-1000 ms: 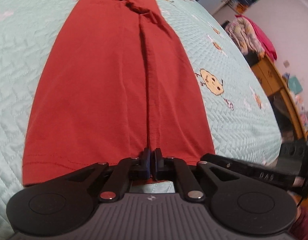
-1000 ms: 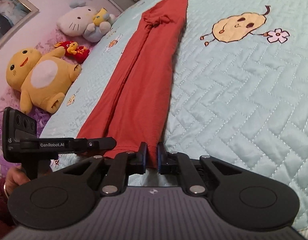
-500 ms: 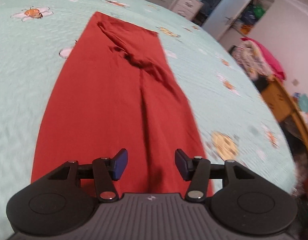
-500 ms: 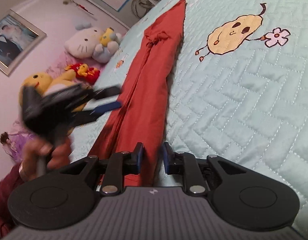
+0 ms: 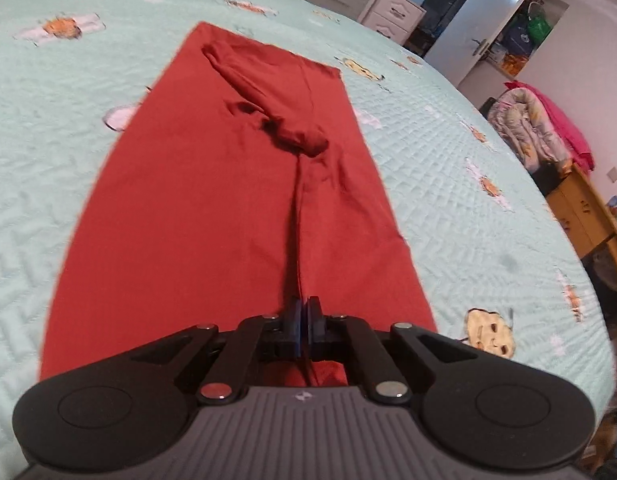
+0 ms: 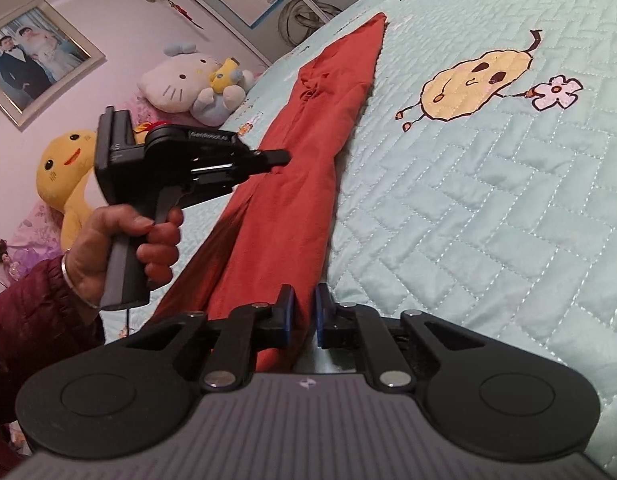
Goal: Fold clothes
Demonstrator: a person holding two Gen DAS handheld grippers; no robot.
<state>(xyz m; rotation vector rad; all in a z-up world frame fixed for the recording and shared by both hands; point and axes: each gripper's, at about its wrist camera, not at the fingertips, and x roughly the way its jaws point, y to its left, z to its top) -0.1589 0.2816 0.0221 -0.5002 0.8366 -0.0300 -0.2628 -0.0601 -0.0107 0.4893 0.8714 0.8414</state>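
Red garment (image 5: 212,208), left jaws reclosed further along

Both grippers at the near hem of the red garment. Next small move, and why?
Probably lift both hands a little and carry the near hem toward the far end. The left gripper is shut on a pinch of the red garment; the right gripper is closing with cloth between its fingers. The garment lies long and narrow on the bedspread, so a crosswise fold seems due.
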